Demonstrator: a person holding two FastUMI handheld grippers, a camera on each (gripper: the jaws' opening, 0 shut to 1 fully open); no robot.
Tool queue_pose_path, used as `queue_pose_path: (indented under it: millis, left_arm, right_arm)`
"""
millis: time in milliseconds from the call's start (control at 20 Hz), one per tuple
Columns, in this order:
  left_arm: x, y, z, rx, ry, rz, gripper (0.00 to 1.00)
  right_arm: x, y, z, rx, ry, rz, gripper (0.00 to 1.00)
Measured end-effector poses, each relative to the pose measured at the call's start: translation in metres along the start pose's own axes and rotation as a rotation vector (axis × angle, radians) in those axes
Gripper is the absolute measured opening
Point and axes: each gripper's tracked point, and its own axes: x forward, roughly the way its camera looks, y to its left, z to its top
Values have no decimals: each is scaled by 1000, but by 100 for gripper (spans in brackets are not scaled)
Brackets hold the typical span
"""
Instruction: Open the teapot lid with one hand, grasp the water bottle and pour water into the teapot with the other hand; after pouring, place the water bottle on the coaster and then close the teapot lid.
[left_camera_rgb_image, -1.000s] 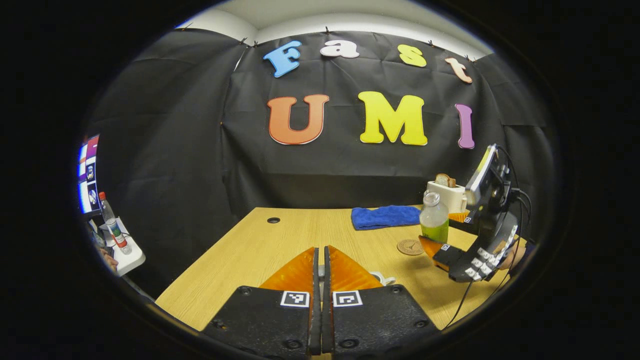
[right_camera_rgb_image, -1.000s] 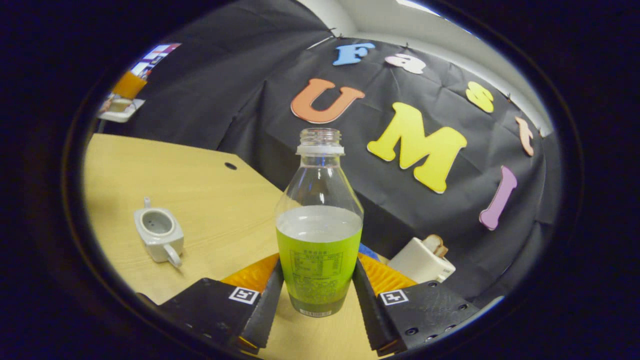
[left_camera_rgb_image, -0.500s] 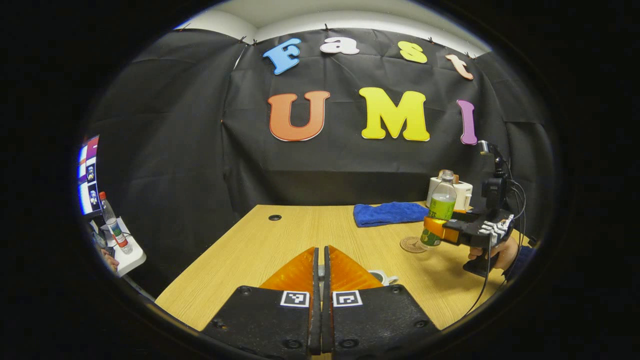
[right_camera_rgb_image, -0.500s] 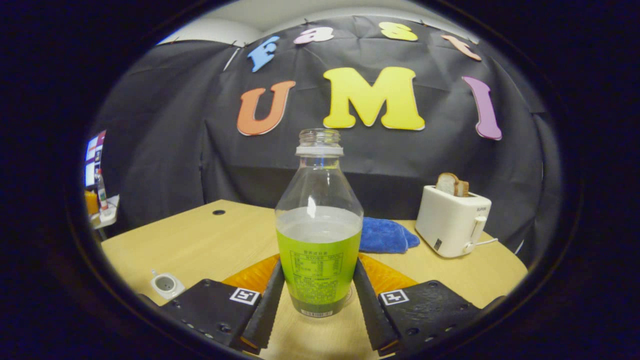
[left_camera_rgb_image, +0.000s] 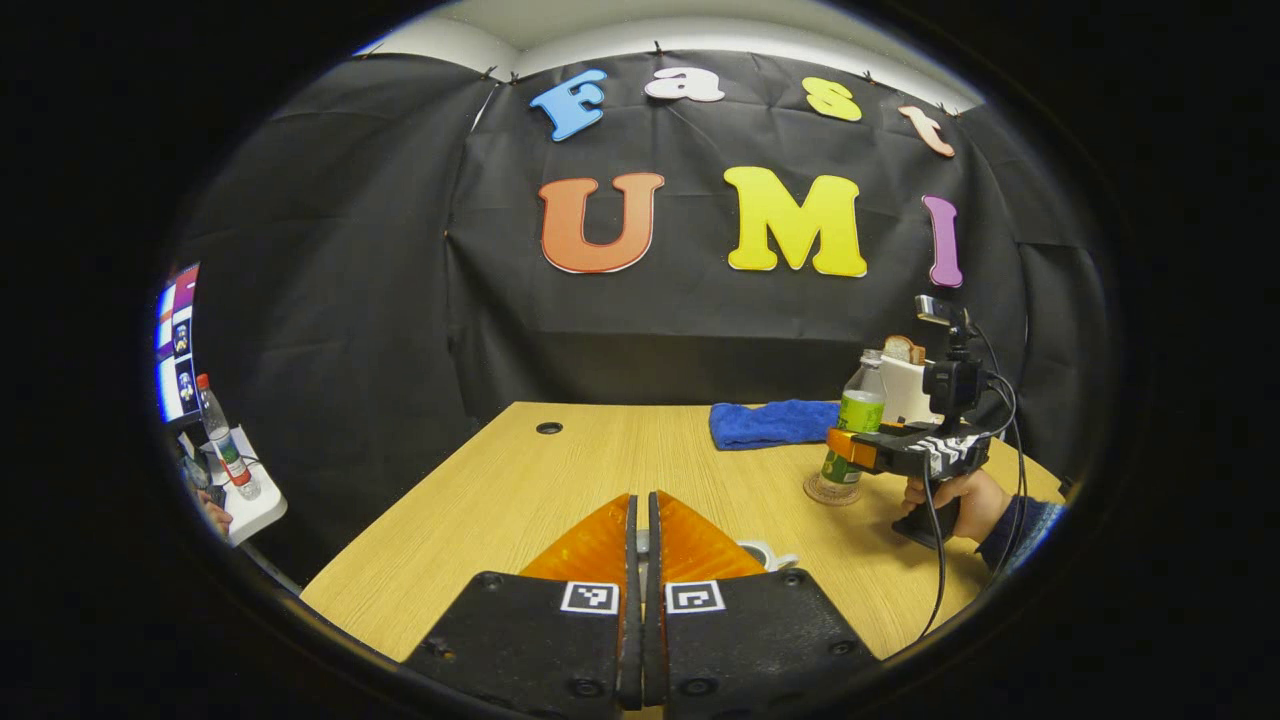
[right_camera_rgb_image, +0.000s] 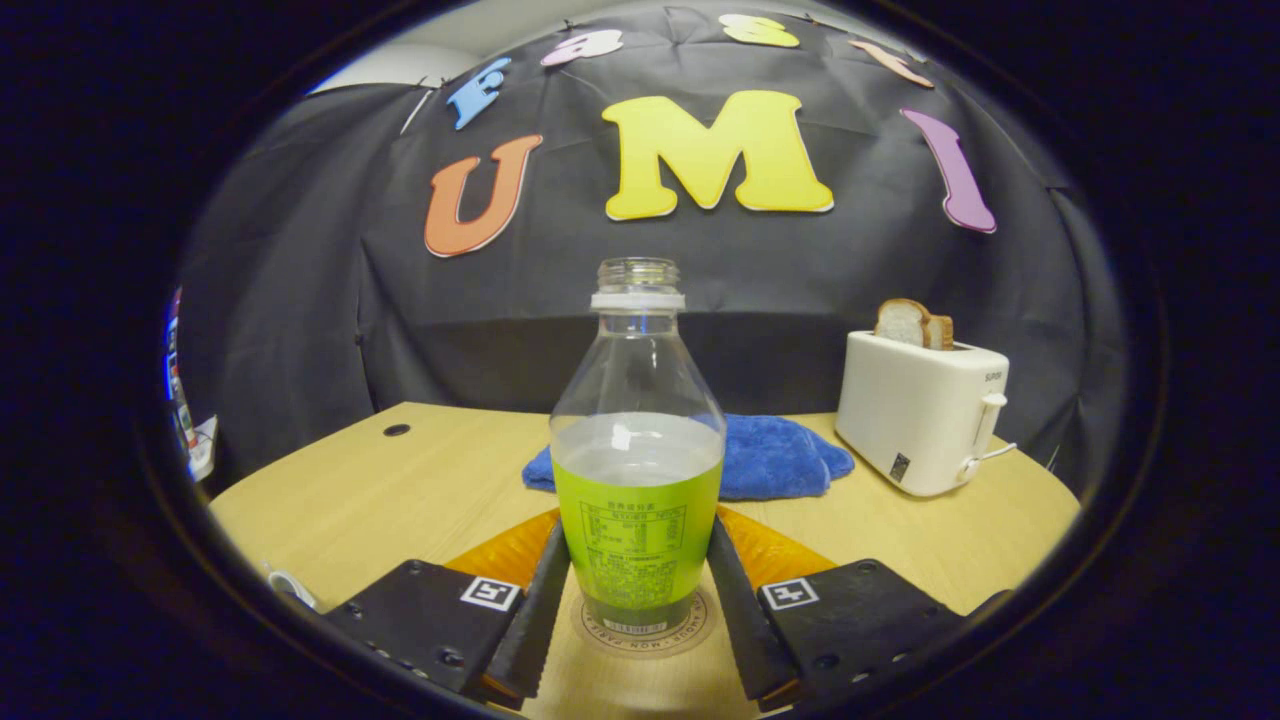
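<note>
Right gripper view, nearest first. The right gripper (right_camera_rgb_image: 637, 600) has its jaws closed against both sides of the water bottle (right_camera_rgb_image: 637, 470), low on the green label. The bottle stands upright, uncapped, partly filled with clear liquid up to the top of the label. Its base sits over the round coaster (right_camera_rgb_image: 645, 632); the coaster's rim shows in front of and beside the base, the rest is covered, and whether the base is fully seated cannot be told. At the lower left edge a white object (right_camera_rgb_image: 285, 585) is cut off and cannot be made out. Beyond the bottle lies a blue cloth (right_camera_rgb_image: 775, 460), partly hidden by it. To the right stands a white toaster (right_camera_rgb_image: 920, 412) with a bread slice (right_camera_rgb_image: 910, 323) protruding from its top.

Left gripper view, nearest first. The left gripper (left_camera_rgb_image: 642, 540) has its jaws nearly together, a thin gap between them. Something pale sits in that gap at the tips; whether it is the teapot lid, and whether it is gripped, cannot be told. Just past the fingers (left_camera_rgb_image: 700, 545), a white curved part of the teapot (left_camera_rgb_image: 765, 553) shows; its body is hidden behind them. Farther right on the wooden counter (left_camera_rgb_image: 520, 490), a hand (left_camera_rgb_image: 960, 500) holds the right gripper at the bottle on the coaster. A small dark hole (left_camera_rgb_image: 548, 428) marks the counter's far left. Off the counter's left edge, a capped bottle (left_camera_rgb_image: 225, 450) stands on a white ledge.
</note>
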Motion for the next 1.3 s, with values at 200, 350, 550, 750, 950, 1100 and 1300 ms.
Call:
queue_pose_path:
  millis: [200, 350, 550, 750, 950, 1100, 1300]
  left_arm:
    - [0, -1, 1, -3, 1, -4, 3]
    - [1, -1, -1, -7, 0, -7, 3]
    - [0, 0, 1, -11, -1, -5, 4]
    - [4, -7, 6, -26, -31, -25, 3]
    - [15, -28, 6, -86, -50, -100, 3]
    - [27, -37, -4, -110, -42, -122, 3]
    - [41, -47, -20, -139, 5, -147, 3]
  right_arm:
    - [3, 2, -4, -14, 6, -5, 73]
    - [0, 3, -2, -35, 11, -10, 75]
    - [-8, 4, 4, -44, 0, -10, 83]
    - [-25, 4, 14, -35, -15, -3, 84]
    - [-49, -1, 16, -29, -38, 0, 86]
    - [-72, -7, 14, -28, -59, -8, 86]
    - [-109, -11, 12, -91, -118, 3, 86]
